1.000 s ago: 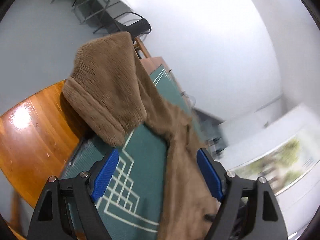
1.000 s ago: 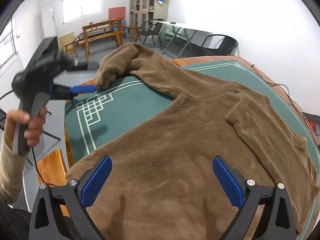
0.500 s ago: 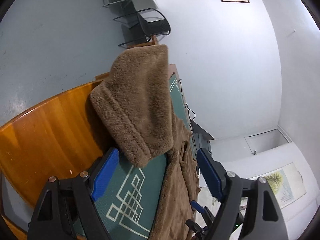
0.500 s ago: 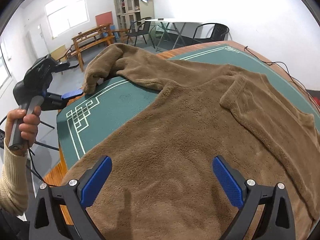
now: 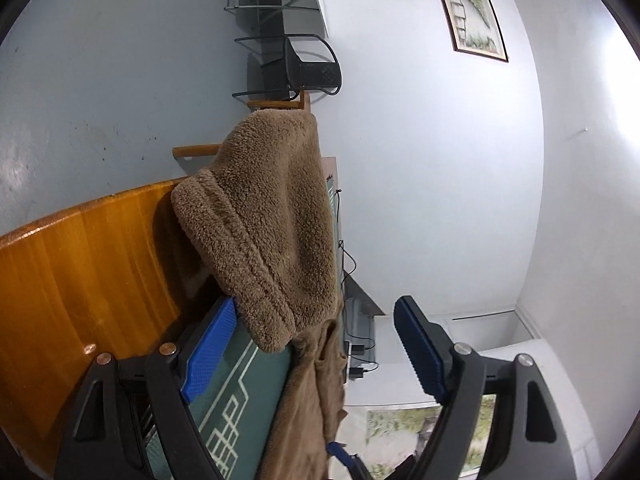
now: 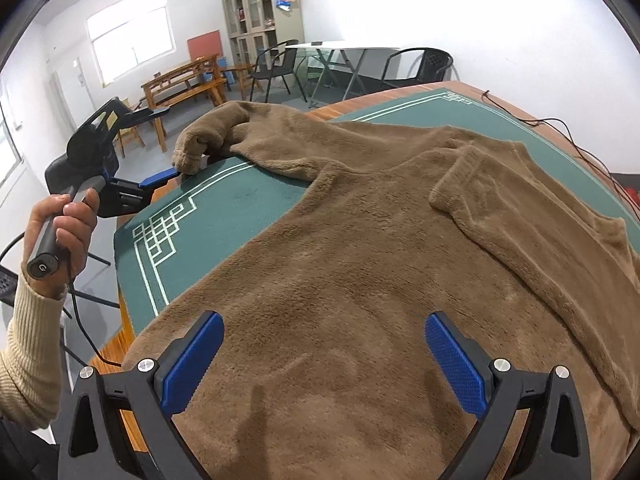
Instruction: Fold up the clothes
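A brown fleece sweater (image 6: 360, 260) lies spread over the green mat (image 6: 224, 216) on a wooden table (image 5: 80, 260). One sleeve (image 6: 520, 208) is folded across the body. The other sleeve runs to the mat's far left corner and ends in a bunched cuff (image 6: 192, 152). My left gripper (image 6: 174, 142), held by a hand (image 6: 64, 220), stands open at that cuff. In the left wrist view the cuff (image 5: 272, 240) hangs between the wide jaws of my left gripper (image 5: 316, 308), close to the left pad (image 5: 208, 352) and not pinched. My right gripper (image 6: 324, 320) hovers open over the sweater's body.
A black cable (image 6: 560, 128) trails across the table's far right edge. Black chairs (image 6: 276, 64), wooden benches (image 6: 184, 84) and a folding table (image 6: 340, 48) stand on the floor beyond. A black chair (image 5: 308, 68) sits just past the sleeve's corner of the table.
The left gripper has rolled and come in on the sleeve cuff, which now reaches between its open jaws. The right gripper has shifted slightly over the sweater's body and stays open.
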Demonstrator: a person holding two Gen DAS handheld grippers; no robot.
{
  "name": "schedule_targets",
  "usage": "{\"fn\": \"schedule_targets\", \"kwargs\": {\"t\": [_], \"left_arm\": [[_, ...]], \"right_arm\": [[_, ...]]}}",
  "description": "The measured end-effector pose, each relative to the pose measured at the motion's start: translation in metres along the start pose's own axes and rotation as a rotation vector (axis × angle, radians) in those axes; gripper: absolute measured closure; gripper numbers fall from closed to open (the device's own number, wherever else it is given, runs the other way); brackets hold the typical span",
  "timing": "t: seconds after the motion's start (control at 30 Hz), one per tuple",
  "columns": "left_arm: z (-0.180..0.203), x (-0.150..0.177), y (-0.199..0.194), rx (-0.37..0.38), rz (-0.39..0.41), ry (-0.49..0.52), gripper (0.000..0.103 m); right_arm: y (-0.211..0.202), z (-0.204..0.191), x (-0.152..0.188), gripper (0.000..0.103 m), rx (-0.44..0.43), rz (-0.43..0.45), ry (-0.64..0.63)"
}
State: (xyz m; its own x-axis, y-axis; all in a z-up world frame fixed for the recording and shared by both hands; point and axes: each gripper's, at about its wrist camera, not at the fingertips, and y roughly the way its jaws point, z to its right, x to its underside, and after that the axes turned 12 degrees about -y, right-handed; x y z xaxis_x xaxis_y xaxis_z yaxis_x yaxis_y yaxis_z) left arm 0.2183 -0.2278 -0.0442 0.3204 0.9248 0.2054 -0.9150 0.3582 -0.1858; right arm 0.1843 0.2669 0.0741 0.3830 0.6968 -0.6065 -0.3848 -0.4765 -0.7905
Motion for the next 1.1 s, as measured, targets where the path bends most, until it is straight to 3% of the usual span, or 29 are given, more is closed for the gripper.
{"fn": "schedule_targets", "kwargs": {"t": [0.33,0.5,0.67,0.7,0.83,1.1], "left_arm": [[0.014,-0.002,0.029,-0.138,-0.075,0.039,0.019],[0.013,-0.005,0.029,-0.123,-0.06,0.036,0.019],[0.016,-0.009,0.024,-0.094,0.007,0.081,0.02],[0.017,-0.01,0.024,-0.088,0.013,0.091,0.022],[0.015,-0.014,0.031,-0.087,-0.003,0.106,0.071],[0.018,-0.024,0.031,-0.134,0.046,0.15,0.087]], "right_arm": [[-0.004,-0.001,0.003,0.001,0.001,0.006,-0.006],[-0.008,-0.004,-0.007,0.001,0.014,0.004,-0.044],[-0.007,-0.013,-0.018,0.001,0.005,0.024,-0.075],[-0.006,-0.016,-0.019,0.001,-0.002,0.026,-0.079],[0.001,-0.025,-0.016,0.001,-0.007,0.011,-0.103],[-0.005,-0.016,-0.002,0.001,-0.007,0.029,-0.062]]}}
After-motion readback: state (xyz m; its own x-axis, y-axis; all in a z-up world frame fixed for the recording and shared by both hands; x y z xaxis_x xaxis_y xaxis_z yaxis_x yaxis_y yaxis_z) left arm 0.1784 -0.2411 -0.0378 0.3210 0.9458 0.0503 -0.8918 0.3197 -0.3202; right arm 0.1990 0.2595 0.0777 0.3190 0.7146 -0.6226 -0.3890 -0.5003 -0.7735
